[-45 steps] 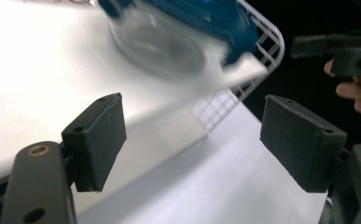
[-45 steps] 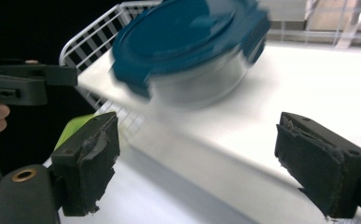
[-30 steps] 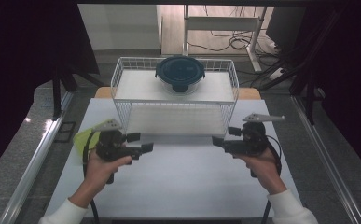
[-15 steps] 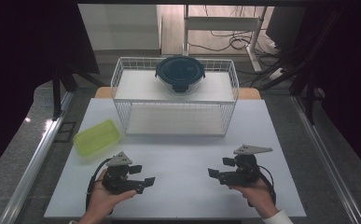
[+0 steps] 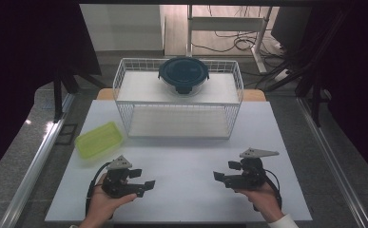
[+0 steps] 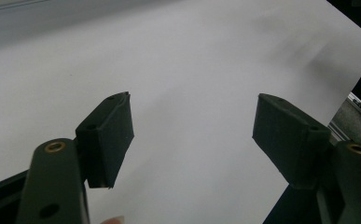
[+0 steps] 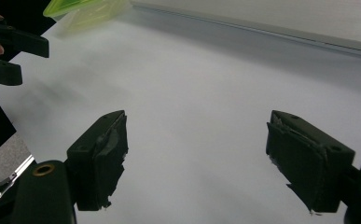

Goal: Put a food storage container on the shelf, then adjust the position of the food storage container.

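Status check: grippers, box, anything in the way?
Left gripper and right gripper open, empty, low over the table. Green box untouched, ahead of the left gripper. Path to it clear.

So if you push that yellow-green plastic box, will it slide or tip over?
The yellow-green plastic box would probably slide rather than tip: it looks low and wide, and lies flat on the smooth white table. It seems see-through and thin-walled, so it is likely light and may flex a little when squeezed. Whether anything is inside, I cannot tell.
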